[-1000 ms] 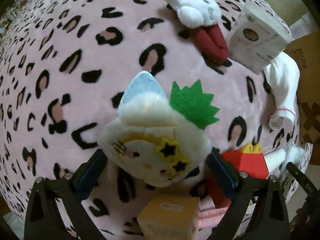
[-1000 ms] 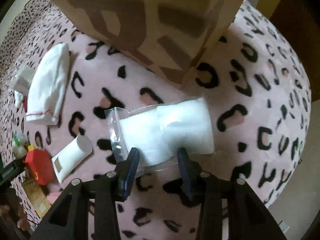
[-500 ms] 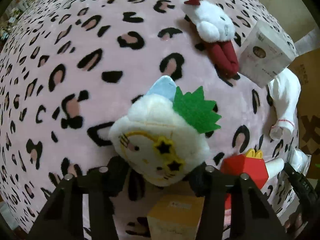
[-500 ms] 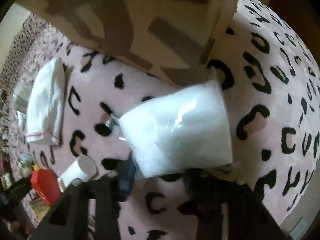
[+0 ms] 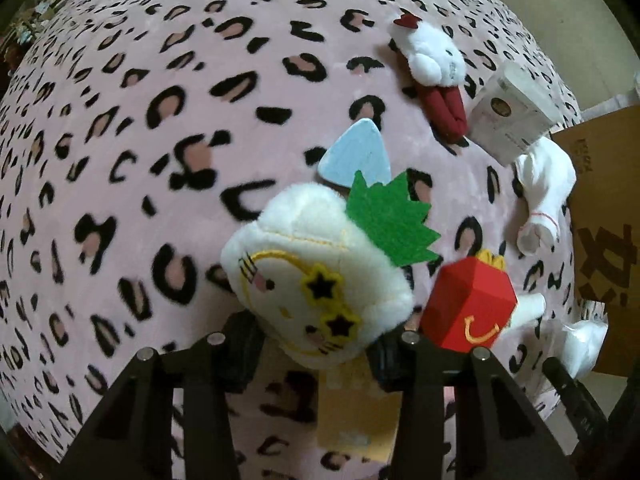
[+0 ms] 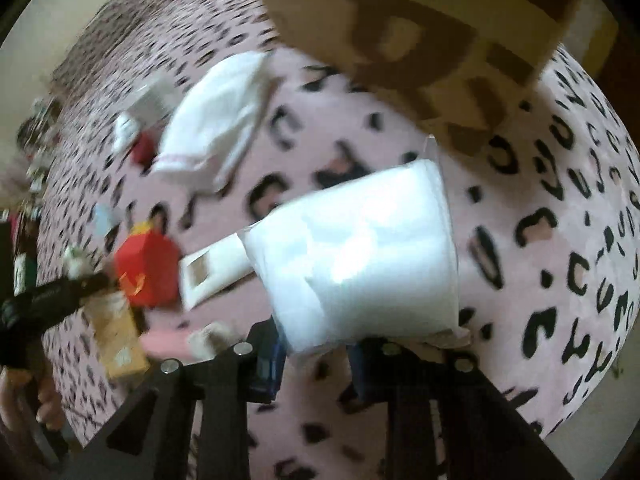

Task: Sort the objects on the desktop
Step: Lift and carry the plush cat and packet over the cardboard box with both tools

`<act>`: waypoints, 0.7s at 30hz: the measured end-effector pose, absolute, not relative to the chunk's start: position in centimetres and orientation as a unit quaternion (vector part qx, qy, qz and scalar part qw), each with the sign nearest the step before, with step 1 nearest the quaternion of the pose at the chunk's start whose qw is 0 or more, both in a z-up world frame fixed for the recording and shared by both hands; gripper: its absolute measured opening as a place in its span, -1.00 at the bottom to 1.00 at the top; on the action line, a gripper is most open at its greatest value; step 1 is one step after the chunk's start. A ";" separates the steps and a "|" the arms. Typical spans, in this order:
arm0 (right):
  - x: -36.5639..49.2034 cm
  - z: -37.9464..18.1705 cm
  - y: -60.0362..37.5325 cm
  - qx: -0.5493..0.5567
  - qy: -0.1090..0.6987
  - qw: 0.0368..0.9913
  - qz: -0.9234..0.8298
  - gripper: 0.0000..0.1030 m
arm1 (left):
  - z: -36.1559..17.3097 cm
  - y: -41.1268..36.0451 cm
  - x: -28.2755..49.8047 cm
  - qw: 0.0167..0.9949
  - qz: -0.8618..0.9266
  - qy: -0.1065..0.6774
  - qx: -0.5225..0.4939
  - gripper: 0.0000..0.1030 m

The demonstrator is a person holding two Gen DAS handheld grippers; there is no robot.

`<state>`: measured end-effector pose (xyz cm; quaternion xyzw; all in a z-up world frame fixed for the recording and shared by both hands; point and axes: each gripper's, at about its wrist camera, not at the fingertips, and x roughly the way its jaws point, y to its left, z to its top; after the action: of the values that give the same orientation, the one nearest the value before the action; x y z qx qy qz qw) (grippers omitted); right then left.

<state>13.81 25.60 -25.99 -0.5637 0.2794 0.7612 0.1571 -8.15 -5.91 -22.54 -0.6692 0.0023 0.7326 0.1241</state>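
A pink leopard-print blanket [image 5: 160, 128] covers the tabletop, with 1 brown printed cardboard box [image 6: 420, 40] at its far right.

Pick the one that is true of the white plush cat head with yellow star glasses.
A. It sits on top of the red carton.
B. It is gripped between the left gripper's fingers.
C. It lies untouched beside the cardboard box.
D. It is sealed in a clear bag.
B: the white plush cat head with yellow star glasses sits clamped in the left gripper, whose jaws are closing on it.
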 end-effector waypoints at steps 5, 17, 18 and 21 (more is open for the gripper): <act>10.5 -23.3 21.4 -0.561 0.258 0.117 0.778 -0.49 | -19.7 -5.0 -8.1 0.119 0.738 0.008 -0.664 -0.14; 6.6 -15.4 15.7 -0.541 0.212 0.034 0.813 -0.49 | -13.6 -3.3 -6.8 0.096 0.751 0.031 -0.653 -0.14; 6.5 -14.6 15.2 -0.540 0.206 0.028 0.816 -0.49 | -12.9 -3.6 -6.5 0.095 0.753 0.034 -0.651 -0.14; 6.4 -12.9 14.0 -0.538 0.199 0.015 0.819 -0.49 | -11.0 -4.2 -5.7 0.088 0.756 0.039 -0.648 -0.14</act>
<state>6.40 14.04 -12.90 -0.5376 0.1992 0.8192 0.0148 -5.66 -4.19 -11.00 -0.6479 0.0389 0.7556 0.0880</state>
